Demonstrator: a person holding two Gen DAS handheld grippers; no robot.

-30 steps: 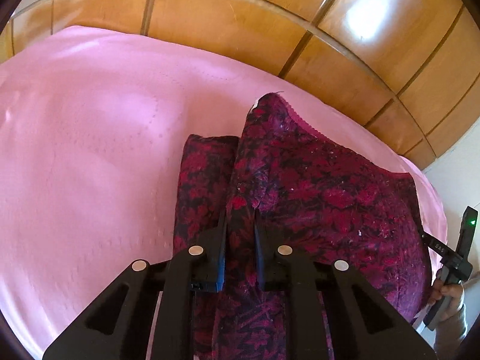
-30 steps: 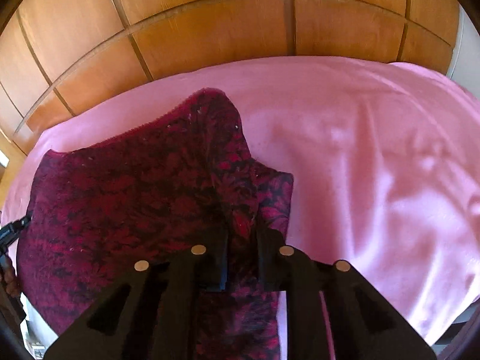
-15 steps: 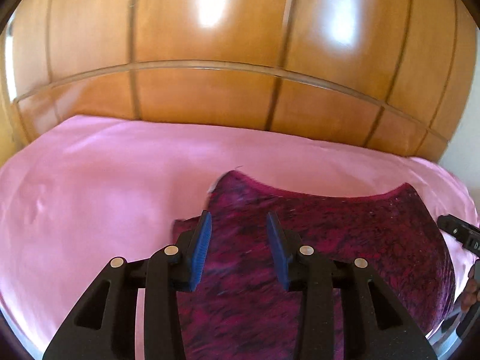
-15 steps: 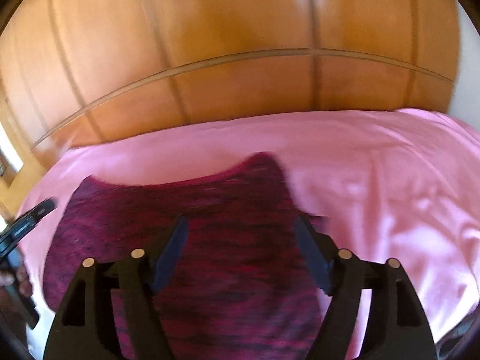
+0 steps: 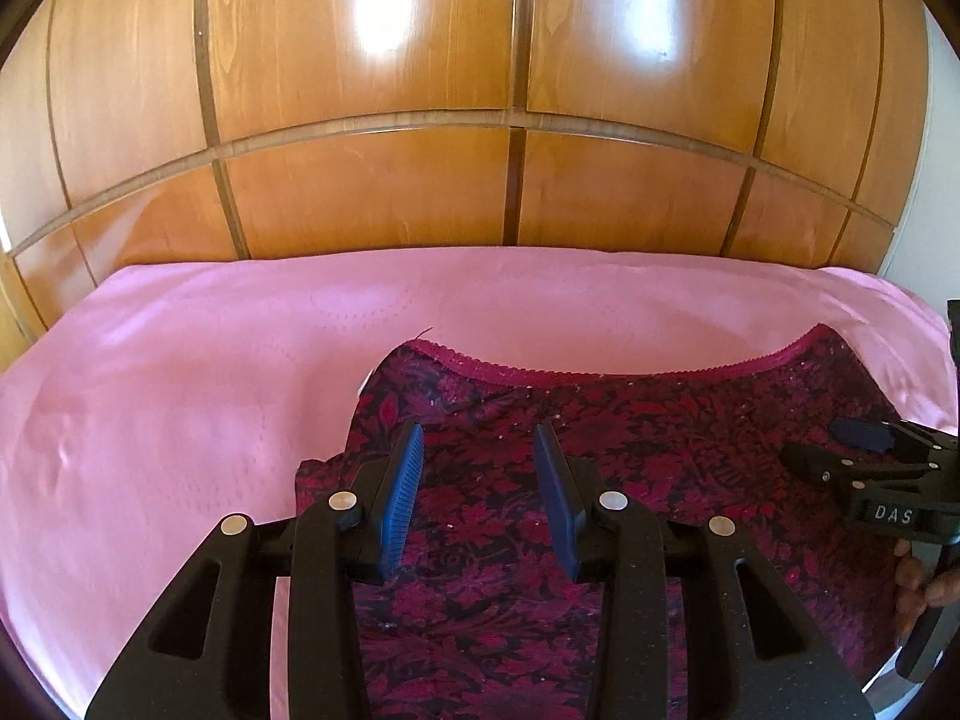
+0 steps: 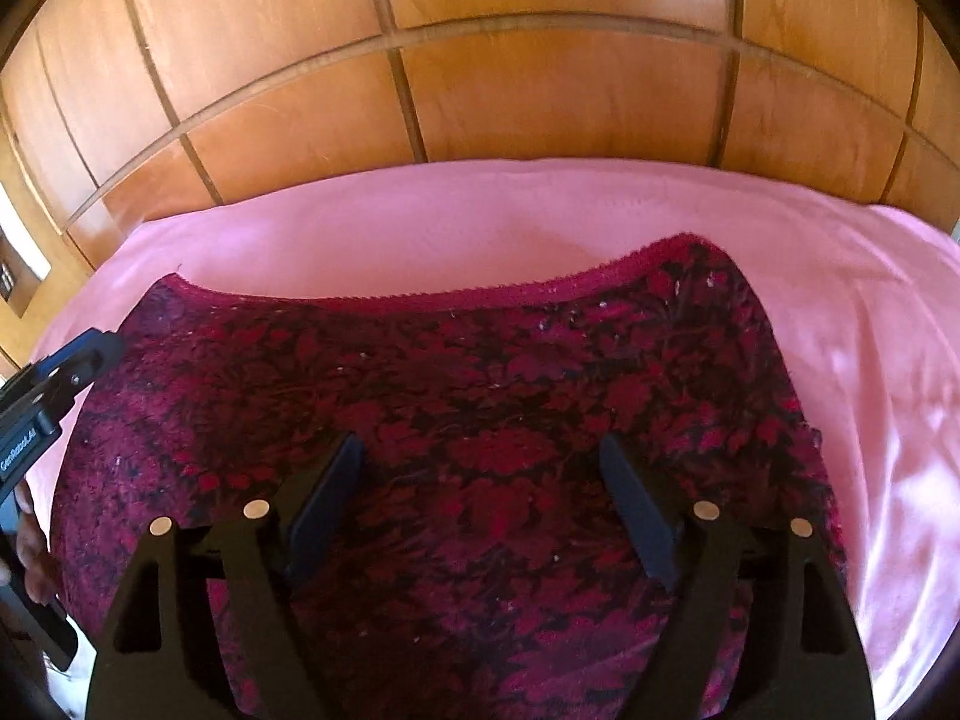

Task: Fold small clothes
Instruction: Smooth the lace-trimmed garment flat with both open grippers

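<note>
A dark red floral garment is spread flat on a pink sheet, its lace-trimmed edge turned toward the wooden panelled wall at 12 o'clock. The left gripper is held above the cloth's left part, pointed toward 12 o'clock, its blue-padded fingers spread apart with nothing between them. The right gripper is held likewise over the garment's middle, its fingers parted wider and empty. In the left wrist view the right gripper is seen at 3 o'clock, gripped by a hand; in the right wrist view the left gripper is seen at 9 o'clock.
</note>
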